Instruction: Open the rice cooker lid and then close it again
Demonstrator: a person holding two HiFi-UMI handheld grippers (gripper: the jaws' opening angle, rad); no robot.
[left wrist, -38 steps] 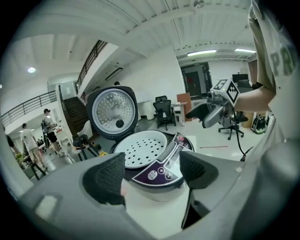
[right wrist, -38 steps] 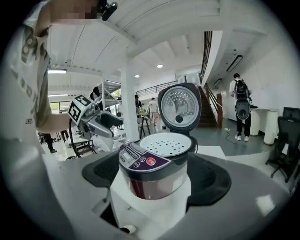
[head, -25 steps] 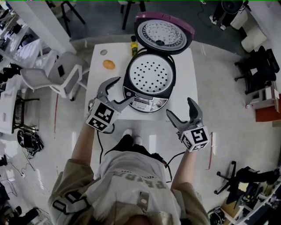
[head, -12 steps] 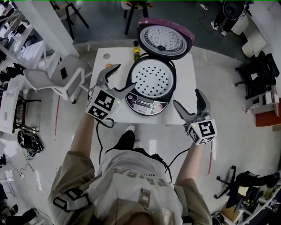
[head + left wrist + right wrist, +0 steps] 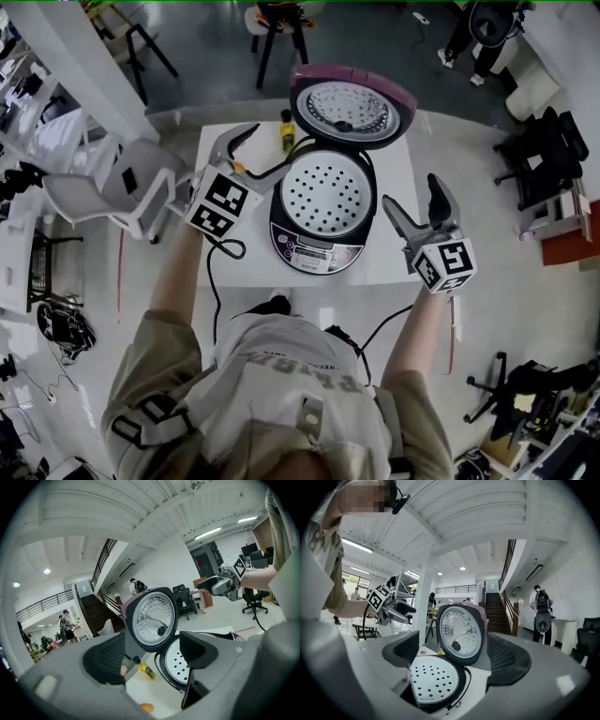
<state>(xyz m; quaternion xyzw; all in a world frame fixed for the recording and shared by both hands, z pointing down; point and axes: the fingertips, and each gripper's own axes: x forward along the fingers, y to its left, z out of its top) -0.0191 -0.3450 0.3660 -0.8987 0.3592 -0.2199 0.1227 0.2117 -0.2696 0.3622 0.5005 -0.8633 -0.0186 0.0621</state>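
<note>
On a white bench [image 5: 258, 253] in an open workshop, the left hand-held gripper [image 5: 264, 150] and the right hand-held gripper [image 5: 412, 192] flank the rice cooker [image 5: 323, 211], jaws apart and empty. Its lid [image 5: 352, 103] stands raised at the far side, ahead and between them, the left seemingly nearer.

Bright, even indoor light fills the hall, cast by ceiling strip lamps [image 5: 208, 530] and round downlights [image 5: 462, 568]. The pale floor [image 5: 511, 291] carries a soft sheen, and shadows on the white tabletop [image 5: 253, 269] are faint. Both gripper views bow strongly at the edges, with black corners. The left tongs [image 5: 152, 656] and right tongs [image 5: 454, 656] loom soft and out of focus against the lens.
</note>
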